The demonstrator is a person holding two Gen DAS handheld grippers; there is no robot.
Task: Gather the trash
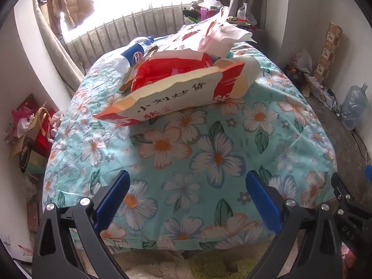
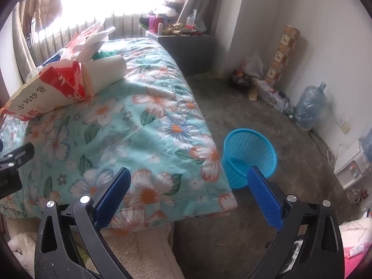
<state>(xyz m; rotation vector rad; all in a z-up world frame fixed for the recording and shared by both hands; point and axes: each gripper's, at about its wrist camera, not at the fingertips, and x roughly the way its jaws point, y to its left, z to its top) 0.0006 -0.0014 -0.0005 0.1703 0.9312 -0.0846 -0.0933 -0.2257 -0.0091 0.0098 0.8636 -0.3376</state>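
Observation:
Trash lies in a pile on the floral quilt (image 1: 197, 162): a torn red and cream snack bag (image 1: 176, 93), a paper cup (image 1: 246, 69) on its side, a plastic bottle (image 1: 134, 51) with a blue label, and crumpled white tissue (image 1: 223, 37). The bag (image 2: 46, 88) and cup (image 2: 104, 72) also show in the right wrist view. A blue mesh waste basket (image 2: 250, 155) stands on the floor beside the bed. My left gripper (image 1: 188, 186) is open and empty, short of the pile. My right gripper (image 2: 188, 183) is open and empty over the quilt's corner, near the basket.
A grey cabinet (image 2: 186, 46) with clutter stands beyond the bed. A large water jug (image 2: 309, 107), cables and boxes line the right wall. Bags (image 1: 32, 130) are piled on the floor left of the bed. A fluffy rug (image 2: 139, 251) lies below the quilt's edge.

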